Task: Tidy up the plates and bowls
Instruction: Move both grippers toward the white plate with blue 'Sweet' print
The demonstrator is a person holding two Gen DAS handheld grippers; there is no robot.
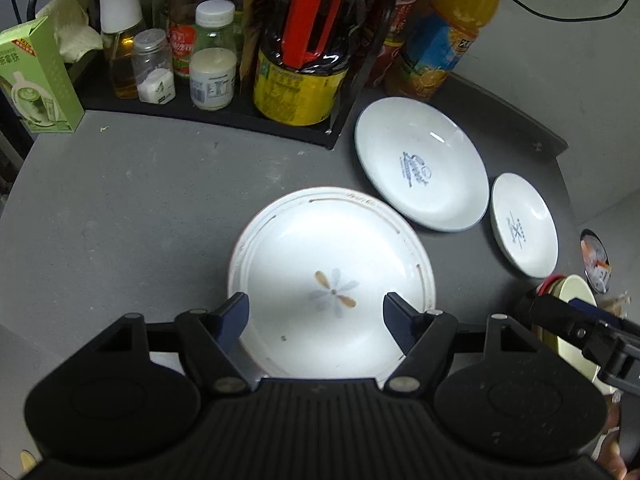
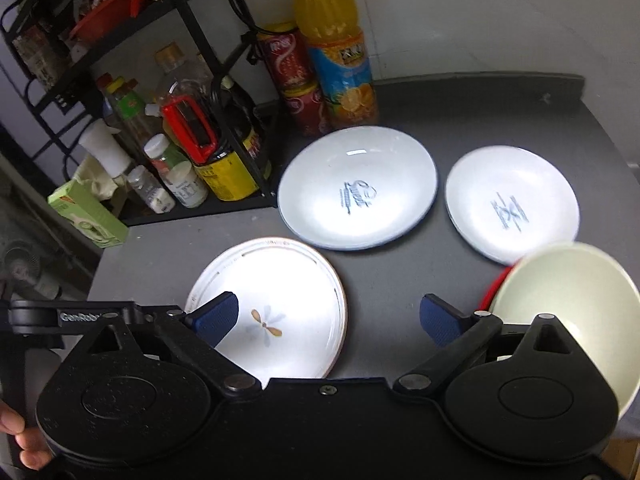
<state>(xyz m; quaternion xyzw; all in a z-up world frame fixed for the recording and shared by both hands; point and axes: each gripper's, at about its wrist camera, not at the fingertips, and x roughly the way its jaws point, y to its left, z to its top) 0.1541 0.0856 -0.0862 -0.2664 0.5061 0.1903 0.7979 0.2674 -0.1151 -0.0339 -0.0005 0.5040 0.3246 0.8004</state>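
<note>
- Hovering over the near edge of the flower plate (image 1: 332,280), the left gripper (image 1: 316,320) has its blue-padded jaws spread apart, gripping nothing; the plate lies flat on the grey table (image 1: 140,208) at 12 o'clock from the gripper.
- The right gripper (image 2: 328,320) is likewise released, jaws wide, with bare table between the pads; the flower plate (image 2: 280,300) lies at its 10 o'clock.
- A cream bowl (image 2: 568,304) sits at 3 o'clock of the right gripper, a red rim showing beneath it; whether a second bowl is nested cannot be told.
- Farther out, a large white plate (image 2: 356,188) with blue lettering lies at 12 o'clock, and a small white plate (image 2: 512,204) at 2 o'clock, just beside each other.
- At the far edge, a black rack (image 2: 224,92) of bottles stands at 10 o'clock, an orange drink bottle (image 2: 336,48) at 12.
</note>
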